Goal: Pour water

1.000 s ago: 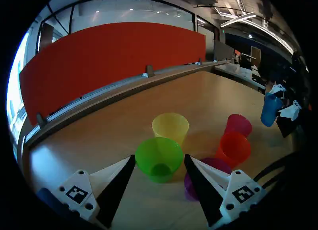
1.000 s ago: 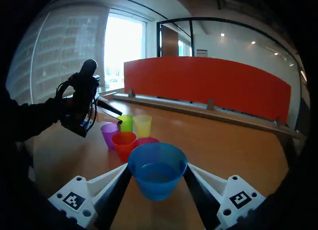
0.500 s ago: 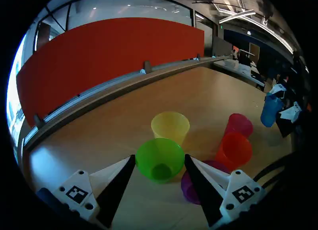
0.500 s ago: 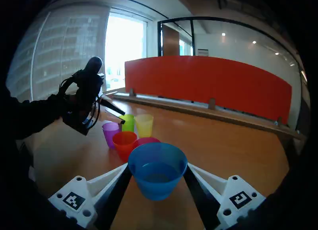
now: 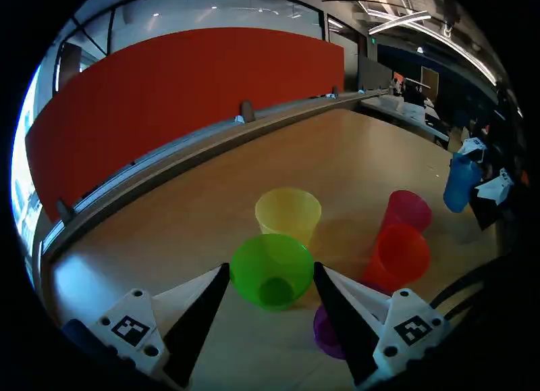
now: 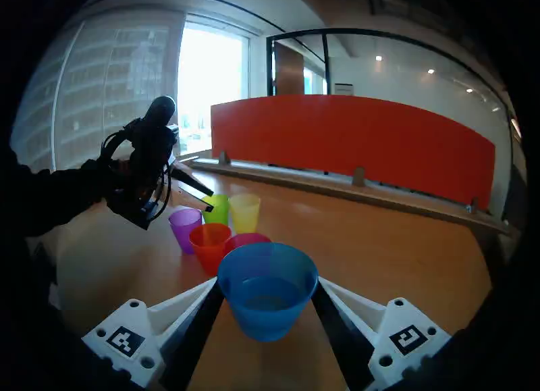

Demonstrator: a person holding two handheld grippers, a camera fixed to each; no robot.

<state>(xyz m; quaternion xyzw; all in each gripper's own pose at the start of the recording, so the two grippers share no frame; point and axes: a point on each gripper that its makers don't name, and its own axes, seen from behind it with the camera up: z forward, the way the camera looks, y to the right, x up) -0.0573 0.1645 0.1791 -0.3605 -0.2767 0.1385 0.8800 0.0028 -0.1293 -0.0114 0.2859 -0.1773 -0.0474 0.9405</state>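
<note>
The blue cup (image 6: 266, 323) sits pinched between the two fingers of the right gripper (image 6: 267, 283), upright, with water (image 6: 268, 301) lying in its lower part. Just beyond it on the wooden table (image 6: 378, 256) stands a tight cluster of cups: a pink cup (image 6: 246, 240) nearest, an orange cup (image 6: 210, 244) and a purple cup (image 6: 184, 225) beside it, then a green cup (image 5: 271, 279) and a yellow cup (image 5: 288, 214) at the back. The left gripper (image 5: 270, 265), held by a dark-sleeved arm (image 6: 54, 202), has its fingers either side of the green cup, close against its walls; whether they press on it I cannot tell. A long red partition (image 6: 351, 134) runs along the table's far edge.
</note>
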